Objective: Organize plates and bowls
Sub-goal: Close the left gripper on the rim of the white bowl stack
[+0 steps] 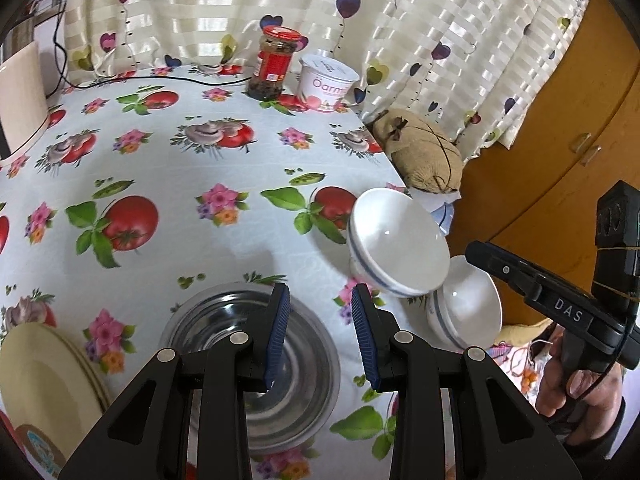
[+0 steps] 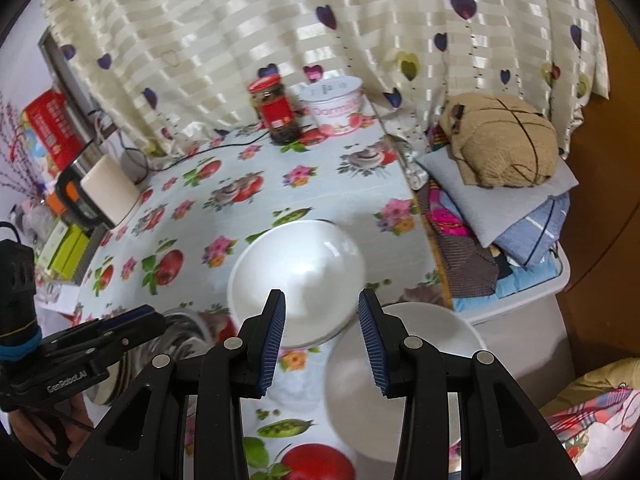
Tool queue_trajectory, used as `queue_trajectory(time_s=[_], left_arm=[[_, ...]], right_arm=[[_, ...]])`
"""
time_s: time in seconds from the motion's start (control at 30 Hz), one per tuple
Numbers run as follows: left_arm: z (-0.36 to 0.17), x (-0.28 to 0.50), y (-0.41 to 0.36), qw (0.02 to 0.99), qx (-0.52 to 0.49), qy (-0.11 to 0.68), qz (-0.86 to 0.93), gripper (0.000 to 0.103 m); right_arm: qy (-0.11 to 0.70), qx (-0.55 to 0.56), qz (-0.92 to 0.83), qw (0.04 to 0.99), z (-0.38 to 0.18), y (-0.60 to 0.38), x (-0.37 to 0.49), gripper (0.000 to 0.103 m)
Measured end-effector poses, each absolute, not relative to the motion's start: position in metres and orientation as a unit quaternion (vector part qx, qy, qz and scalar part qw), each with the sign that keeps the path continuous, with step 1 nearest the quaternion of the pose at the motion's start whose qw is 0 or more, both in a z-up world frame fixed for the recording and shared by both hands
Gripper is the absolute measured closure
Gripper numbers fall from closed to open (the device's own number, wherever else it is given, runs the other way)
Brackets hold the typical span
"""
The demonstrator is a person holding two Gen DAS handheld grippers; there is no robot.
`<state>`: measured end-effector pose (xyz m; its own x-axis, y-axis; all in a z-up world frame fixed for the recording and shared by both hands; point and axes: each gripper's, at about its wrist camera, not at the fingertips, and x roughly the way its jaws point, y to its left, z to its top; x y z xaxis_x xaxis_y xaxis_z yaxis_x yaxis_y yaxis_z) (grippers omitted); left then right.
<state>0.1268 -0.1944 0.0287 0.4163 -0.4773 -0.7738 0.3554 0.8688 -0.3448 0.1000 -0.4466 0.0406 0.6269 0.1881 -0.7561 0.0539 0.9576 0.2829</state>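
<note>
Bowls: two white ones sat at the surface's right edge (one tilted); both tools, left and right, gaped wide, empty.

Left hand-held gripper: matte black plastic linkage arms, round silver pivot pins, ribbed blue pads on inner finger faces. Right hand-held gripper: same black frame, silver pins, ribbed blue pads. Side view of right unit: white "DAS" lettering on black body, thin yellow cord around black block above. Side view of left unit: white "GenRobot.AI" lettering, blue band round black block. Thin black cable near hand on grip.
</note>
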Motion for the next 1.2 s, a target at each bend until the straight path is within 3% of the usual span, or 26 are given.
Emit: queue_trajectory(time_s=[1.0, 1.2], left_arm=[[-0.004, 0.167, -0.242, 0.811, -0.096, 0.512, -0.266, 0.070], [-0.008, 0.169, -0.249, 0.805, -0.093, 0.518, -0.275, 0.077]], right_arm=[[0.466, 0.135, 0.029, 0.874, 0.003, -0.459, 0.137, 0.084], [0.471, 0.134, 0.031, 0.871, -0.002, -0.457, 0.138, 0.090]])
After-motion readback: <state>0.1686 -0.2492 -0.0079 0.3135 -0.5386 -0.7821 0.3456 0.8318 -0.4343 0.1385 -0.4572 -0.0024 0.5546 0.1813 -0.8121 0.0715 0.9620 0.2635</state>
